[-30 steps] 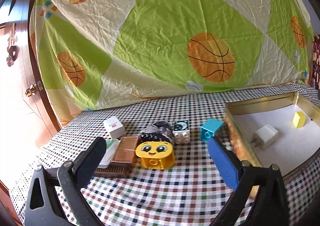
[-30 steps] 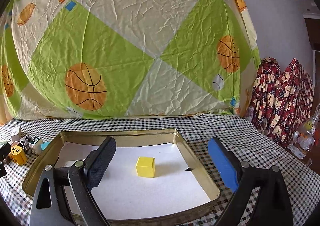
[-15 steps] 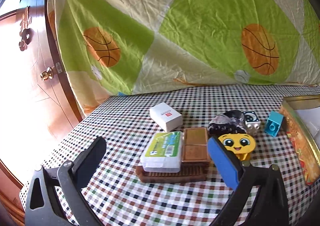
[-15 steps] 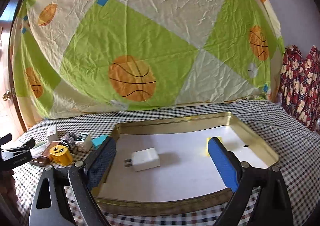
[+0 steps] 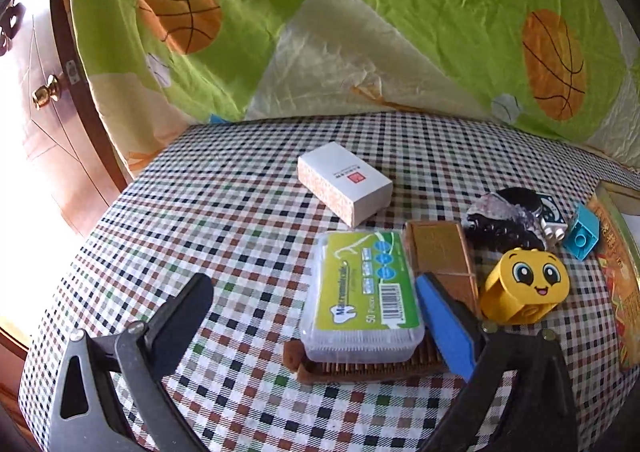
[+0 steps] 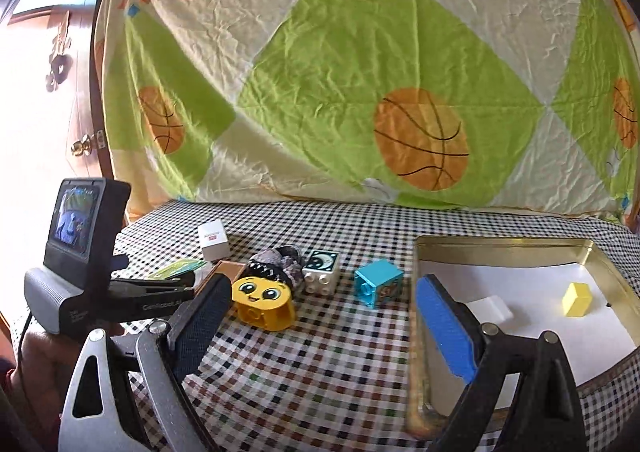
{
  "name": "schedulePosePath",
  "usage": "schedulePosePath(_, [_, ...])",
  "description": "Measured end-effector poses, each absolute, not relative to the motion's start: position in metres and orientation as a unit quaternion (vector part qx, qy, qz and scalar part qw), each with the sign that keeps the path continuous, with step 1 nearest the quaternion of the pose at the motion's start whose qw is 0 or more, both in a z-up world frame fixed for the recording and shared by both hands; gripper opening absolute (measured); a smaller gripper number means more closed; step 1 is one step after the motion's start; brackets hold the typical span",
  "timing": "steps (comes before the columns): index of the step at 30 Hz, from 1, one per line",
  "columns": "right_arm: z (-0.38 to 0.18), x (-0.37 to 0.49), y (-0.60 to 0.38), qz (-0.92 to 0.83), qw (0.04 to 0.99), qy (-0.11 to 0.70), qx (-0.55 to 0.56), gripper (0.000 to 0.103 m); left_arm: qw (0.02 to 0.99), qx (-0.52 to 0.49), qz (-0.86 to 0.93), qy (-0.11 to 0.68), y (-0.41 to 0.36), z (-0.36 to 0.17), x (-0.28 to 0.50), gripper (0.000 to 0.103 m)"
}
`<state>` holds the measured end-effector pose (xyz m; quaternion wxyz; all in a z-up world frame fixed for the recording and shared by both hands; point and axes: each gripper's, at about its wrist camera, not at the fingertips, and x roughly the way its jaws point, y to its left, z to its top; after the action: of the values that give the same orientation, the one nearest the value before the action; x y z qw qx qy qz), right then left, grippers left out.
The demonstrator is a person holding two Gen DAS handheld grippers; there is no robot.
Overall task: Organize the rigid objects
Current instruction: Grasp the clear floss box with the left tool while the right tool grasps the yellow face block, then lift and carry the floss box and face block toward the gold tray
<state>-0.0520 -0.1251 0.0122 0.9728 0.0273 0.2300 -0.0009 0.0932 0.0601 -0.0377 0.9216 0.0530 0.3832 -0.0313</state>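
My left gripper (image 5: 316, 312) is open and hangs just above a clear plastic box with a green label (image 5: 360, 292), which lies on a brown ridged piece (image 5: 360, 370). Its blue finger (image 5: 440, 320) overlaps the box's right edge. Beside them lie a brown flat box (image 5: 440, 252), a white carton (image 5: 344, 182), a yellow smiley block (image 5: 524, 288), a white face block (image 5: 554, 218) and a blue block (image 5: 582, 230). My right gripper (image 6: 320, 324) is open and empty, in front of the yellow smiley block (image 6: 264, 302) and the blue block (image 6: 378, 282).
A gold tin tray (image 6: 500, 244) at the right holds a yellow cube (image 6: 576, 298) and a white charger (image 6: 492, 310). A black-and-grey crumpled item (image 6: 280, 262) lies behind the smiley block. The left gripper's camera body (image 6: 88, 252) stands at the left. A wooden door (image 5: 48, 92) is beyond the table's left edge.
Both grippers swung left. The left one came down closer over the green-labelled box. The right one left the tray and now faces the blocks on the cloth.
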Motion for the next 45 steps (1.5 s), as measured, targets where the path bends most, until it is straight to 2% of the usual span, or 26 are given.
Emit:
schedulePosePath(3, [0.004, -0.039, -0.109, 0.005, 0.967, 0.254, 0.014, 0.095, 0.911, 0.044, -0.038, 0.409, 0.064, -0.046, 0.102, 0.089])
schedulePosePath(5, [-0.001, -0.030, -0.105, 0.007, 0.962, 0.271, 0.013, 0.095, 0.900, 0.035, -0.048, 0.431, 0.067, -0.053, 0.109, 0.075])
schedulePosePath(6, [-0.002, -0.026, -0.104, 0.009, 0.960, 0.278, 0.016, 0.095, 0.893, 0.025, -0.054, 0.445, 0.069, -0.057, 0.114, 0.072])
schedulePosePath(9, [-0.008, -0.012, -0.102, 0.012, 0.952, 0.304, 0.032, 0.095, 0.897, 0.014, -0.049, 0.440, 0.076, -0.057, 0.121, 0.061])
schedulePosePath(10, [-0.010, -0.006, -0.100, 0.011, 0.949, 0.312, 0.036, 0.095, 0.897, 0.014, -0.046, 0.439, 0.077, -0.056, 0.122, 0.054])
schedulePosePath(22, [-0.043, 0.056, -0.085, 0.021, 0.909, 0.413, 0.051, 0.094, 0.927, -0.001, -0.008, 0.375, 0.091, -0.034, 0.105, 0.053])
schedulePosePath(23, [-0.044, 0.057, -0.084, 0.021, 0.909, 0.414, 0.048, 0.091, 0.930, 0.003, -0.003, 0.366, 0.090, -0.031, 0.102, 0.053])
schedulePosePath(25, [-0.048, 0.058, -0.084, 0.029, 0.905, 0.423, 0.047, 0.062, 0.935, 0.011, 0.001, 0.355, 0.089, -0.028, 0.099, 0.053])
schedulePosePath(26, [-0.050, 0.060, -0.084, 0.032, 0.901, 0.430, 0.047, 0.055, 0.936, 0.015, 0.001, 0.351, 0.087, -0.026, 0.098, 0.053])
schedulePosePath(31, [-0.045, 0.050, -0.093, 0.058, 0.911, 0.403, 0.070, 0.054, 0.942, 0.020, 0.008, 0.335, 0.086, -0.022, 0.092, 0.053])
schedulePosePath(37, [-0.017, 0.015, -0.087, 0.059, 0.946, 0.317, 0.031, 0.052, 0.951, 0.026, 0.027, 0.308, 0.088, -0.011, 0.070, 0.053])
schedulePosePath(45, [0.012, -0.010, -0.089, 0.052, 0.971, 0.229, 0.032, 0.052, 0.963, 0.048, 0.046, 0.261, 0.083, 0.000, 0.050, 0.053])
